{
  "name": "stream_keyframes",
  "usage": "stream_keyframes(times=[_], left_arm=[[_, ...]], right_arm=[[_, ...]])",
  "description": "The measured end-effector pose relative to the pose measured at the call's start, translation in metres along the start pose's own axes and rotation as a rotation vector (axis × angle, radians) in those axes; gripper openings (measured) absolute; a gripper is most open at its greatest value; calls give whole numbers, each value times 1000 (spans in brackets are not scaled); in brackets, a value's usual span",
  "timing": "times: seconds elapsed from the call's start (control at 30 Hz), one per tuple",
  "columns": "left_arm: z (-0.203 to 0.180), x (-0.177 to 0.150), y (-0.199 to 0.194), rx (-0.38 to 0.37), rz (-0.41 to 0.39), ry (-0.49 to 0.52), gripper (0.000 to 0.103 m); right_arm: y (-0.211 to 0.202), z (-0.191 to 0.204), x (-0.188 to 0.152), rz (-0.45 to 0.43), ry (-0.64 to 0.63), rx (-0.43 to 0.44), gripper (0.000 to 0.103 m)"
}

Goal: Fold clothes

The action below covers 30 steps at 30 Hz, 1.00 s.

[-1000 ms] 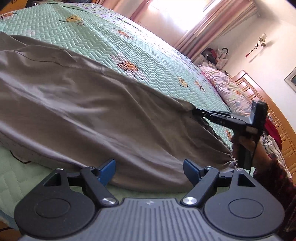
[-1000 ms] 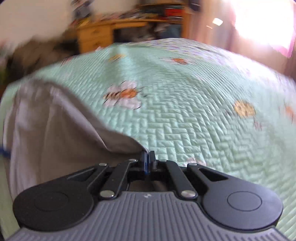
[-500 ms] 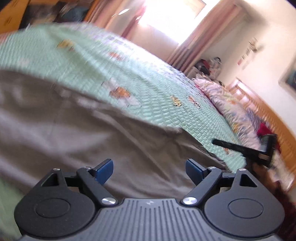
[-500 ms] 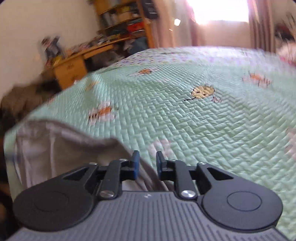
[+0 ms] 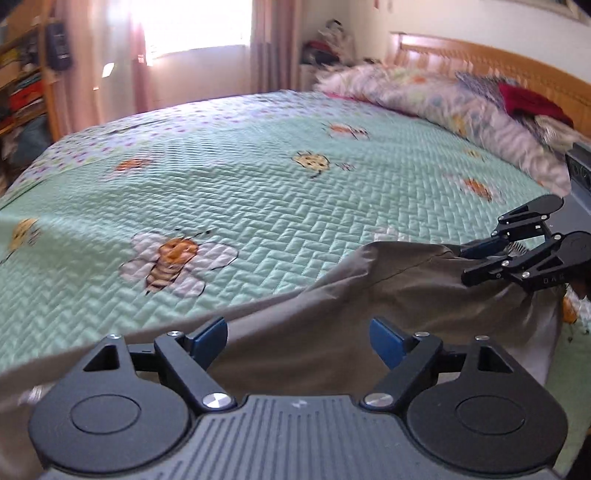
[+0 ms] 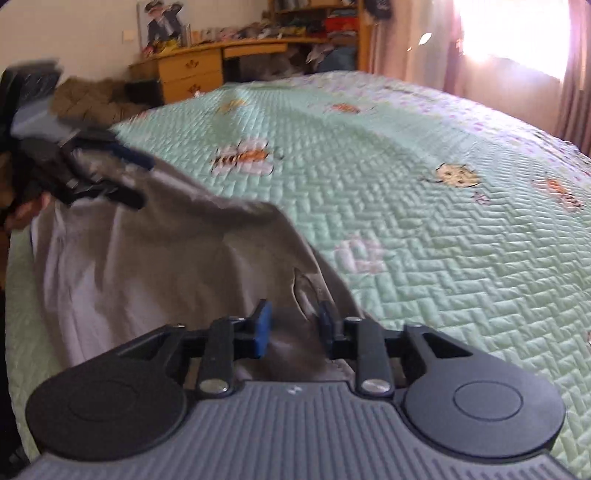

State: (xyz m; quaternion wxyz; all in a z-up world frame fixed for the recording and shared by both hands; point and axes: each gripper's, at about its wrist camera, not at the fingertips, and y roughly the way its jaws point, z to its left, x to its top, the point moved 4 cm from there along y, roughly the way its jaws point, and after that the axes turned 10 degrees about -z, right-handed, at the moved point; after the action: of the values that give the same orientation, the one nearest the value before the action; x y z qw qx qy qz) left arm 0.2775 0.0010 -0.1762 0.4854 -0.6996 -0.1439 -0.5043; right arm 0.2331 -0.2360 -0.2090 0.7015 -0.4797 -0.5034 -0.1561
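- One grey garment (image 5: 369, 317) lies on one bed (image 5: 258, 192).
- Left gripper (image 5: 299, 338): jaws wide apart, holding nothing, garment ahead.
- Right gripper (image 6: 293, 325): jaws part-open, garment loose between them.

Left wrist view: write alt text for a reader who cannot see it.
An open left gripper hovers over a grey garment lying on a bed's green quilt printed with bees. At the right edge, the right gripper, also open, sits at the garment's far corner. Pillows, a wooden headboard and a bright curtained window lie behind.
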Motion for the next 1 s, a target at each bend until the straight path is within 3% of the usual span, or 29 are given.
stream_keyframes(times=[0.07, 0.17, 0.4, 0.67, 0.77, 0.83, 1.0], left_arm=[[4, 1, 15, -12, 22, 9, 82], [8, 3, 34, -35, 51, 22, 63], [-14, 9, 36, -107, 57, 142, 8], [-17, 31, -37, -69, -167, 143, 4], [-22, 27, -32, -72, -138, 186, 7], [-26, 21, -22, -74, -98, 225, 21], [-29, 15, 4, -102, -68, 270, 34]], right_arm=[[-1, 1, -1, -12, -5, -8, 13], [-4, -1, -5, -27, 4, -14, 13], [-10, -10, -6, -70, 68, -30, 16], [-41, -27, -6, -144, 91, -110, 34], [-52, -39, -11, -146, 132, -137, 36], [-57, -44, -13, -153, 165, -131, 36], [-59, -38, -15, -146, 149, -127, 36]])
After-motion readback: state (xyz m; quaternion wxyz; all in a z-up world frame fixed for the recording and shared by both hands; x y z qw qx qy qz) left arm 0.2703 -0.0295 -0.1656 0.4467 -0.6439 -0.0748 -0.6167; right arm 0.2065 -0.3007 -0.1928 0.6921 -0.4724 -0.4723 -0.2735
